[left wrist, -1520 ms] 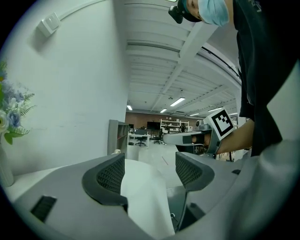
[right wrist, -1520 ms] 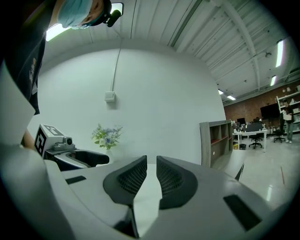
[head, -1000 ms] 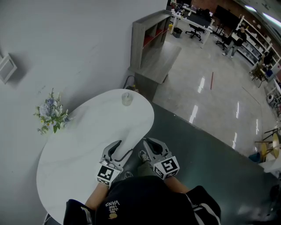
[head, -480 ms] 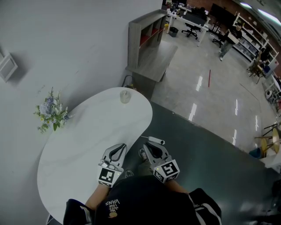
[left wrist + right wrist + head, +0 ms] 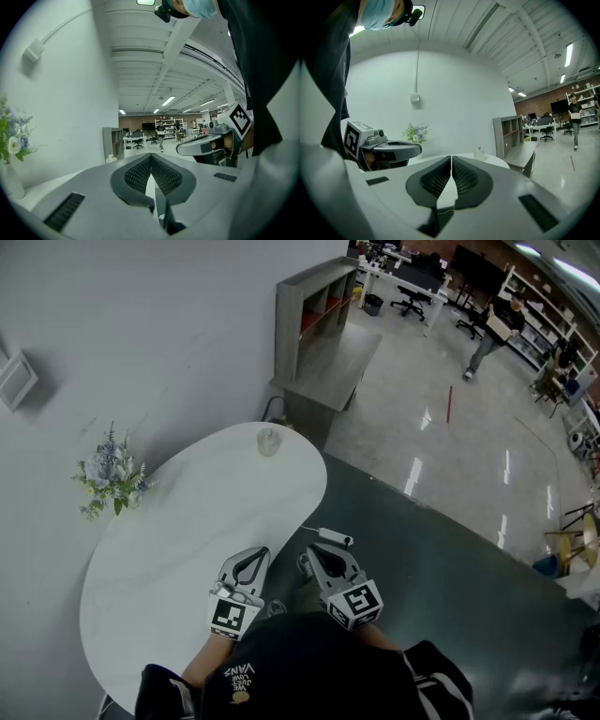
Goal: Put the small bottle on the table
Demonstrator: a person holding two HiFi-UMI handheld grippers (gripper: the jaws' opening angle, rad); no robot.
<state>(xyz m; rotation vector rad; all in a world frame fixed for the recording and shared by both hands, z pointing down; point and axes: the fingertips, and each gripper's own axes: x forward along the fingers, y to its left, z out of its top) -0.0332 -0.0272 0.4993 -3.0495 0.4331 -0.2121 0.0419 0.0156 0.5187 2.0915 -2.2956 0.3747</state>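
Note:
The small clear bottle (image 5: 269, 442) stands upright at the far end of the white oval table (image 5: 187, 531); it also shows as the bottle (image 5: 111, 159) in the left gripper view and the bottle (image 5: 478, 153) in the right gripper view. My left gripper (image 5: 251, 555) hovers over the table's near right edge, shut with nothing between its jaws (image 5: 151, 157). My right gripper (image 5: 313, 550) is just off the table edge over the dark floor, also shut and empty (image 5: 451, 159). Both point toward the bottle from well short of it.
A bunch of flowers (image 5: 111, 482) stands at the table's left by the white wall. A grey shelf unit (image 5: 314, 310) stands behind the table. A person (image 5: 487, 338) walks across the glossy floor far back.
My left gripper's jaws, open a second ago, have closed. Both grippers have stayed near the table's near edge with little shift.

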